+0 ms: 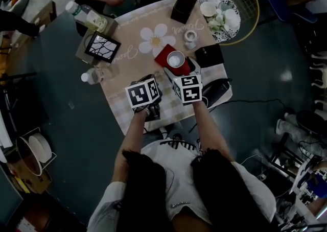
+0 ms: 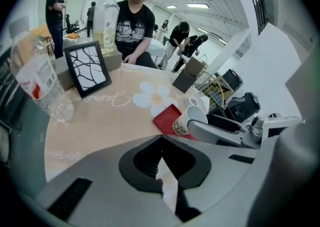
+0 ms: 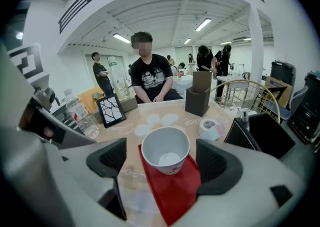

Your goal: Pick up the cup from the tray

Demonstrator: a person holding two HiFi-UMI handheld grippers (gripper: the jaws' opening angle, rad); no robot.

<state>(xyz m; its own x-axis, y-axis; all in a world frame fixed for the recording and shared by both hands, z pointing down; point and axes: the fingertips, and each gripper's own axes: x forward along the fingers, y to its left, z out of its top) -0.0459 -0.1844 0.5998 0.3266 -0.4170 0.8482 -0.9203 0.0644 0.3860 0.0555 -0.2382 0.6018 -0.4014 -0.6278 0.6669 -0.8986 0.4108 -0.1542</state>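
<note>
So, cup [image 3: 165,155] stood upright on red tray [image 3: 172,196], between right gripper [image 3: 162,163] fingers spread wide, untouched. Left gripper [image 2: 161,161] fingers together, empty. Cup likely light, thin-walled, crushable: take mid-wall below rim, gentle squeeze

Cup [image 1: 175,60] stands on tray [image 1: 162,55], atop table [image 1: 120,82].

A daisy print [image 1: 157,39] marked the cloth [image 1: 125,67]. Left of the daisy stood a frame [image 1: 102,47], one bottle [image 1: 87,16] beyond it, another [image 1: 92,75] nearer. Right of the daisy lay a tape roll [image 1: 190,36], with a dark box [image 1: 183,7] and a wire basket [image 1: 257,1] farther off
</note>
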